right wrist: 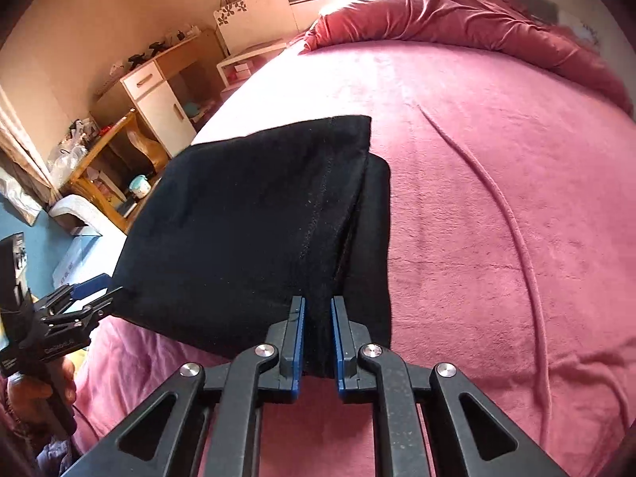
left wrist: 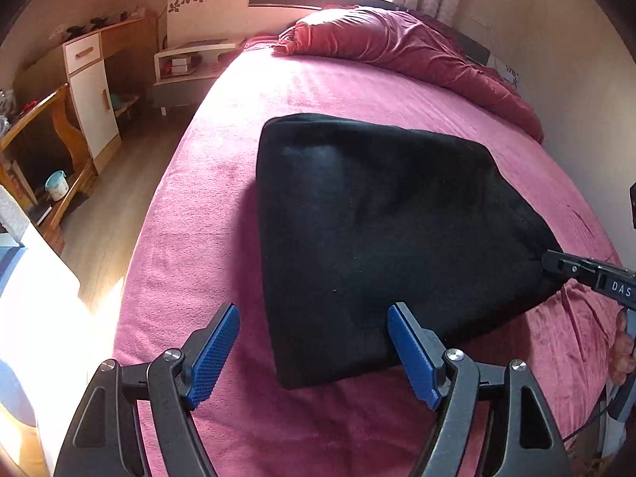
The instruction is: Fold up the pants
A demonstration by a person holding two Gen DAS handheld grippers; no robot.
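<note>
Black pants [left wrist: 377, 230] lie folded into a thick pad on the pink bed cover [left wrist: 222, 183]. My left gripper [left wrist: 314, 349] is open, with its blue pads either side of the pants' near left corner, holding nothing. My right gripper [right wrist: 318, 338] is shut on the pants' near right edge [right wrist: 316, 318], with a bunch of black cloth between its pads. The right gripper also shows at the right edge of the left wrist view [left wrist: 556, 266], touching the pants' right corner. The left gripper shows at the left of the right wrist view [right wrist: 95, 298].
A red duvet [left wrist: 417, 51] is bunched at the head of the bed. A wooden desk [left wrist: 43, 135], white cabinet [left wrist: 91, 91] and bedside table [left wrist: 187, 63] stand on the left beside the floor [left wrist: 115, 198]. A wall runs along the bed's right side.
</note>
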